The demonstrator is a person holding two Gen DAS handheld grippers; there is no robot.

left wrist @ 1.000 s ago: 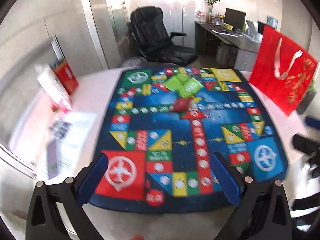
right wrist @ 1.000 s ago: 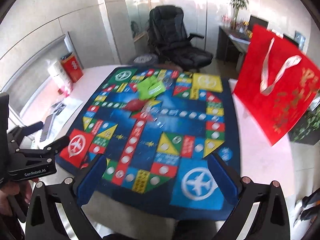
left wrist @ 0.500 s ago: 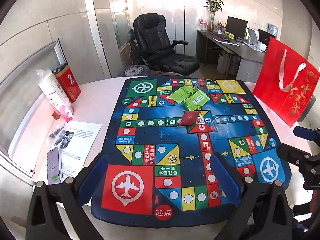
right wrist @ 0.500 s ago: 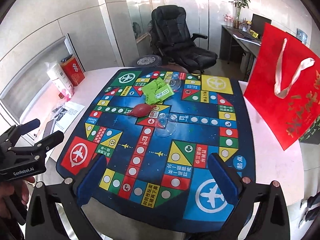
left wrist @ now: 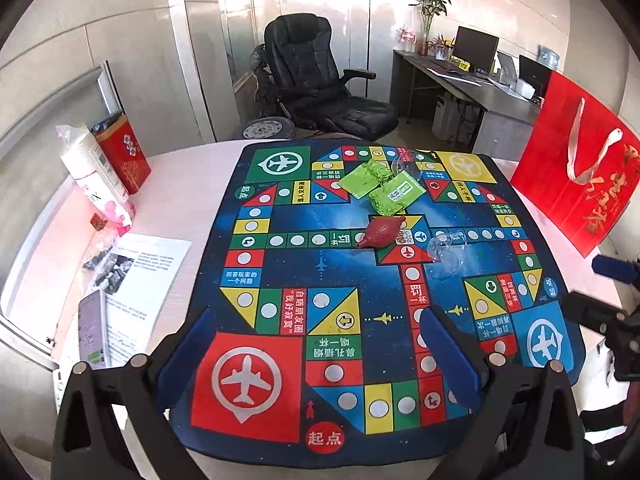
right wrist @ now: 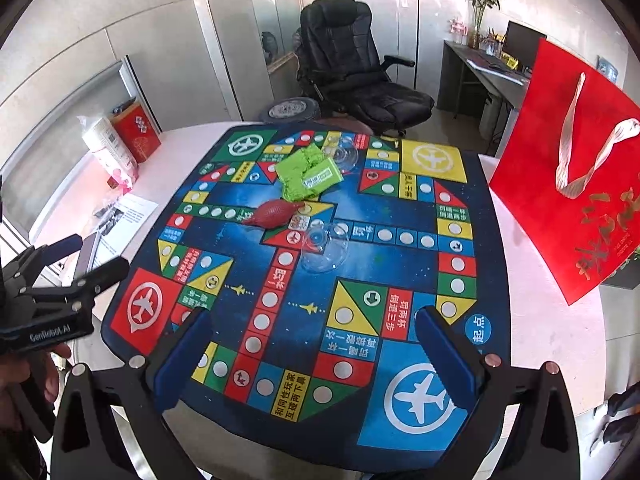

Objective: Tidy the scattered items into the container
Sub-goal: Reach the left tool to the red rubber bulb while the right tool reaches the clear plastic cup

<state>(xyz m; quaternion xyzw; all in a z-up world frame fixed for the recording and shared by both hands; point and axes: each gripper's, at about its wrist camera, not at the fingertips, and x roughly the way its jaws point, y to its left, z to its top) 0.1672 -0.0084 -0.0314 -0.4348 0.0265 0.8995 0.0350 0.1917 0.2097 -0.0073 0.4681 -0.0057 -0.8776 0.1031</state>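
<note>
A: What's nearest?

B: Both grippers, held over the near edge of the game mat (left wrist: 320, 264). The left gripper (left wrist: 320, 354) has its blue pads spread wide with nothing between them; the right gripper (right wrist: 316, 354) is spread the same way, also empty.

A: And further in?

B: Around the mat's middle lies a red bulb (right wrist: 274, 213), tip pointing left. Just right of it a clear glass cup (right wrist: 325, 249) lies tipped on its side.

A: Beyond that?

B: Green packets (right wrist: 308, 174) bunched together, with a second clear cup (right wrist: 345, 155) just beside them on the right.

A: The container?

B: A red bag (right wrist: 568, 184) stands upright on the table (right wrist: 556, 344), off the mat's right edge, well apart from the items.

A: Anything else?

B: Papers (left wrist: 136, 276) and a phone (left wrist: 93, 330) lie left of the mat; a black chair (left wrist: 320, 80) sits past the table.
</note>
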